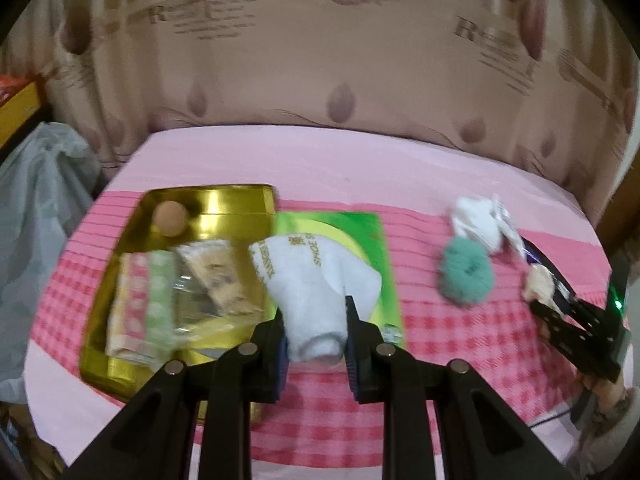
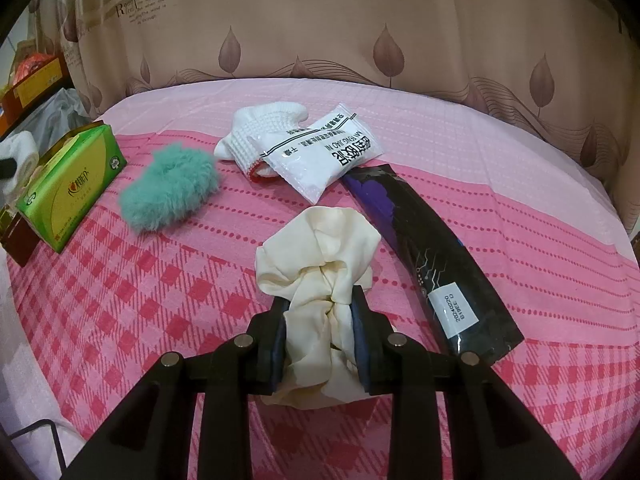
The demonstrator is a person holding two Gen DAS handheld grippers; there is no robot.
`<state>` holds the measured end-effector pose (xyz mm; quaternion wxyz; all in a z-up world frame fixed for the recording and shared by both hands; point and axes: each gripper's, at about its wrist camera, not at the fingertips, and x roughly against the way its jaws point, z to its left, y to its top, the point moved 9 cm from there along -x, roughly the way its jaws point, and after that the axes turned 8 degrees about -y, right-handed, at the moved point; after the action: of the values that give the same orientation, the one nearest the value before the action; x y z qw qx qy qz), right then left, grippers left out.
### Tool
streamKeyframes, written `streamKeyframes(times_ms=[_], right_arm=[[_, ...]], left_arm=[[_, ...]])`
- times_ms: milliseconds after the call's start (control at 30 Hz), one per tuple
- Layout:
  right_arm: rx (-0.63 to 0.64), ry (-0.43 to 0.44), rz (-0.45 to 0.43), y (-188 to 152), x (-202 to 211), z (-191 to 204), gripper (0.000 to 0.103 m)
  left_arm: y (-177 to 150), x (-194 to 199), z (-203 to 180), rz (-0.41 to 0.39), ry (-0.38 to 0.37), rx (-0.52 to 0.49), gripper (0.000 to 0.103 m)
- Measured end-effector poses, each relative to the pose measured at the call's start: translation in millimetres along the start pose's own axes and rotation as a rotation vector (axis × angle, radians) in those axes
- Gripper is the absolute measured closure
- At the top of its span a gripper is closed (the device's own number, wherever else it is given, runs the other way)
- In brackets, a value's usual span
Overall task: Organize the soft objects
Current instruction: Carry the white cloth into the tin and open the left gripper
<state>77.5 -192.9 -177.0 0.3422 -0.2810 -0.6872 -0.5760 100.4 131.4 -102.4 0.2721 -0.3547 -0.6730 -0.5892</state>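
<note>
- The left tongs (image 1: 314,334) are clamped on a rolled white towel (image 1: 316,284) with gold lettering; both pads press its sides near the lower end, and the roll sticks out forward past the fingertips.
- Behind the towel in the left wrist view lies a green tissue box (image 1: 380,240), and just left of it a gold tray (image 1: 224,204) that holds a round tan ball (image 1: 171,218), a folded pink and green cloth (image 1: 140,304) and a clear-wrapped packet (image 1: 216,276). This view is blurred, so the finer print cannot be read.
- The right tongs (image 2: 320,336) are clamped on a cream scrunchie (image 2: 320,248), its crumpled fabric squeezed between the pads and bulging above and below them.
- On the counter, covered by a pink checked cloth (image 2: 160,300), a teal fluffy scrunchie (image 2: 170,190) lies between the green tissue box and the cream one, apart from both.
- Farther back a white knitted glove (image 2: 256,132) sits partly under a white sachet (image 2: 320,156) with black print.
- A long black packet (image 2: 432,248) with a white label runs just to the right of the cream scrunchie, its far end near the sachet.
- A beige curtain (image 2: 320,32) with a leaf pattern hangs behind the counter.
</note>
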Motion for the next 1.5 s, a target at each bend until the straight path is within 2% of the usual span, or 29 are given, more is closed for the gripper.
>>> streamKeyframes(times_ms=[300, 567, 1300, 1400, 1467, 1500], right_arm=[[0.001, -0.001, 0.000, 0.0, 0.0, -0.1, 0.076], [0.001, -0.002, 0.000, 0.0, 0.0, -0.2, 0.076], [0.002, -0.003, 0.001, -0.1, 0.0, 0.0, 0.076], [0.002, -0.004, 0.001, -0.3, -0.3, -0.4, 0.075], [0.002, -0.004, 0.001, -0.4, -0.5, -0.9, 0.075], [0.002, -0.004, 0.001, -0.4, -0.5, -0.6, 0.075]], left_arm=[[17.8, 2.9, 70.2, -0.017, 0.121, 0.069, 0.080], [24.4, -15.5, 107.1, 0.008, 0.171, 0.095, 0.080], [29.1, -65.7, 131.3, 0.080, 0.189, 0.101, 0.076], [28.7, -67.4, 131.9, 0.082, 0.192, 0.098, 0.073], [28.3, -67.1, 134.1, 0.082, 0.203, 0.103, 0.065], [28.3, -67.2, 134.9, 0.084, 0.204, 0.109, 0.064]])
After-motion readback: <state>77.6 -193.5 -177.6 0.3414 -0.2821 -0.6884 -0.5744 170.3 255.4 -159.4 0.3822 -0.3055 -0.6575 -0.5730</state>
